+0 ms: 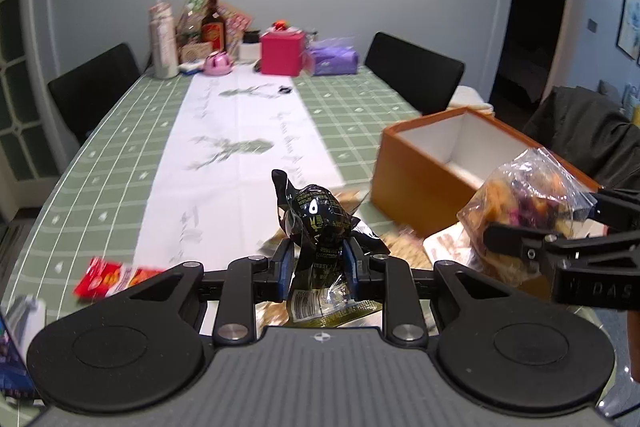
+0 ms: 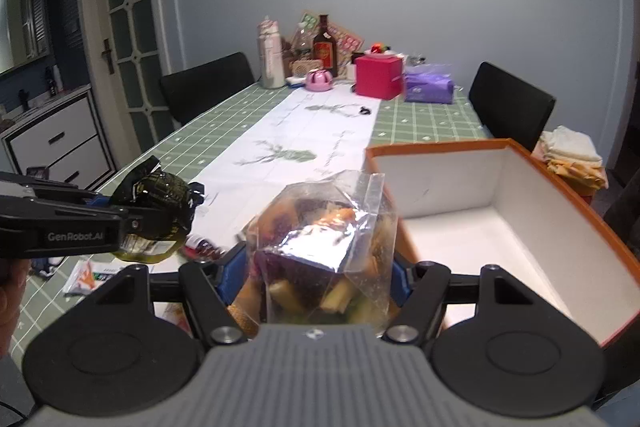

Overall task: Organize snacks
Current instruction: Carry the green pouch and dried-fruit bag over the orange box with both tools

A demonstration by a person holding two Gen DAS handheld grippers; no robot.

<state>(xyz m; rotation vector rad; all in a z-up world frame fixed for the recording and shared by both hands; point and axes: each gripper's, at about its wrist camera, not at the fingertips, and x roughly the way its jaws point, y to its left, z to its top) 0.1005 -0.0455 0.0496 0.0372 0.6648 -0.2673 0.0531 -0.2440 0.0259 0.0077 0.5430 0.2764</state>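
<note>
Between the left jaws, black snack packet (image 1: 318, 223) stands upright.

Far table end: brown bottle (image 2: 325, 45), pink box (image 2: 378, 77); black chairs (image 2: 510, 105).

black snack packet (image 1: 320, 223): glossy foil | clear bag (image 2: 320, 247): shiny plastic | box (image 2: 580, 223): matt card

Twin handheld grippers, black and grey

Left gripper (image 1: 318, 263): blue pads, silver screws, ribbed grey housing. Right gripper (image 2: 318, 275) matches; "GenRobot.AI" lettering on one arm.
</note>
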